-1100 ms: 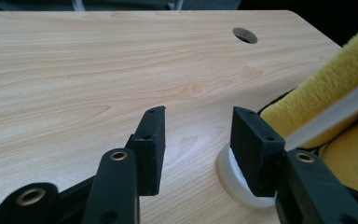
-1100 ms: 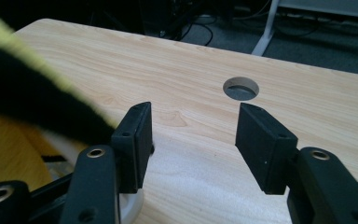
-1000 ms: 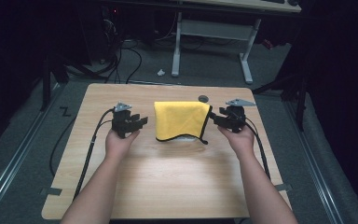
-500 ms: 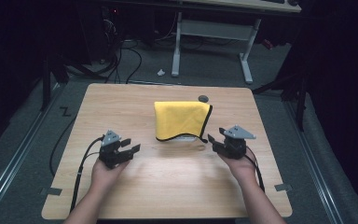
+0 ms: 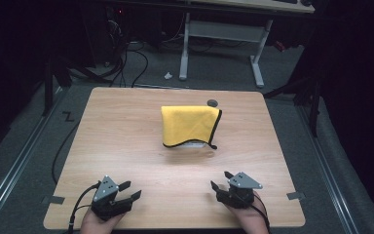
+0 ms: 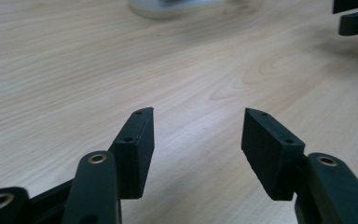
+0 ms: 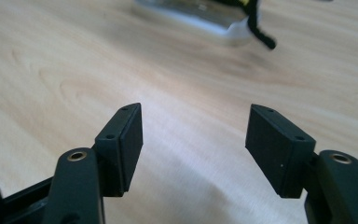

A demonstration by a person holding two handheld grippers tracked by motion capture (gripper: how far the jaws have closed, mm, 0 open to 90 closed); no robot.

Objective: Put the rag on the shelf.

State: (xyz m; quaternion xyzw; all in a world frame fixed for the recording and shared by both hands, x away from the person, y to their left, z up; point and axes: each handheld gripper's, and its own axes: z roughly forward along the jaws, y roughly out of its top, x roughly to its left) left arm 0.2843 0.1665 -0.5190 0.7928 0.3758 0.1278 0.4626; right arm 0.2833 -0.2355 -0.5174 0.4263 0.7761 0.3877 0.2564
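Yellow cloth (image 5: 189, 125), folded, black-edged.

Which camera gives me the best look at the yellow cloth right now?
The high view: the yellow cloth shows whole there, draped over a pale object mid-table, apart from both grippers. The right gripper view catches only its black-trimmed corner and the object beneath; the left gripper view shows just that object's blurred base.

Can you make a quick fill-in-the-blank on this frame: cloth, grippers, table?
1. The folded cloth with black edging is ____ in colour.
2. Both the left gripper and the right gripper have their jaws ____.
3. The cloth lies on a ____ table.
4. Between the left gripper's jaws there is ____ but bare tabletop.

Missing words: yellow; open; wooden; nothing
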